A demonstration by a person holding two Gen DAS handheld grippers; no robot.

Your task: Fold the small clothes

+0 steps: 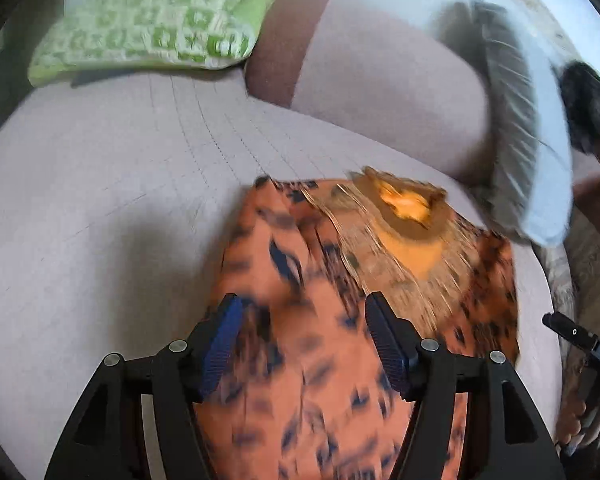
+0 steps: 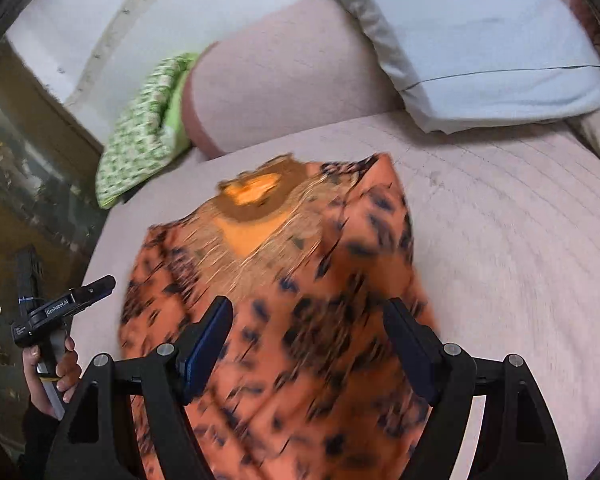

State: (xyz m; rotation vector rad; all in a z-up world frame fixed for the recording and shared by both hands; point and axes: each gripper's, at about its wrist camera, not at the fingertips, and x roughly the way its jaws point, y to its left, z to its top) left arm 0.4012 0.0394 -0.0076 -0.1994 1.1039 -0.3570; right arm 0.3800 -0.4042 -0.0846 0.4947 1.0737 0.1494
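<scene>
Left wrist view: left tool jaws apart over the orange spotted garment on the bed, bare mattress leftward. Right tool likewise apart; only its view shows a hand.

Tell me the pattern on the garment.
Orange garment with dark leopard-like spots; clearest in the right wrist view.
</scene>
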